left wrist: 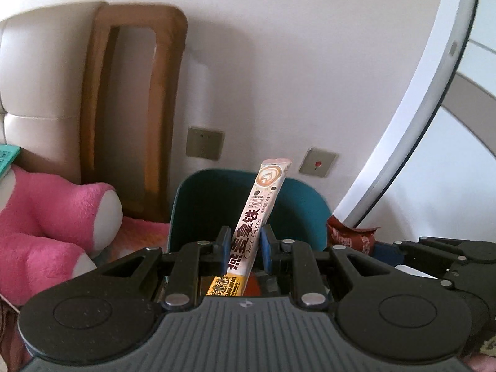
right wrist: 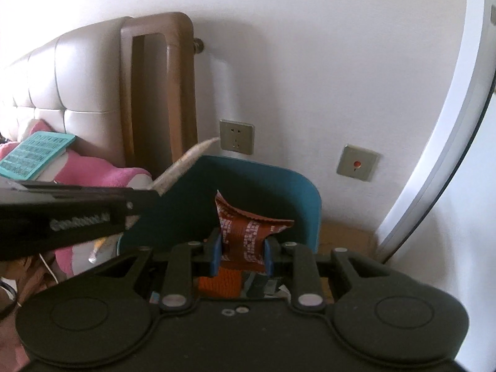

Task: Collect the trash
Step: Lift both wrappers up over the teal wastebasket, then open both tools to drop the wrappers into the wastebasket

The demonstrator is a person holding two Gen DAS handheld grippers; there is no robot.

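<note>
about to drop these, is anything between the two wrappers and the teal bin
Nothing visible blocks the way. The left claw holds the latte stick and the right claw holds the brown wrapper, both in front of the open teal bin, with only trash seen below.

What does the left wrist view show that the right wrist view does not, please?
Only the left wrist view shows the printed face of the oat latte stick, clamped in the left gripper. Only the right wrist view shows the teal book on the pink plush, and the red-brown wrapper squarely between the right gripper's pads. Both show the teal bin, wall socket and wooden frame.
</note>
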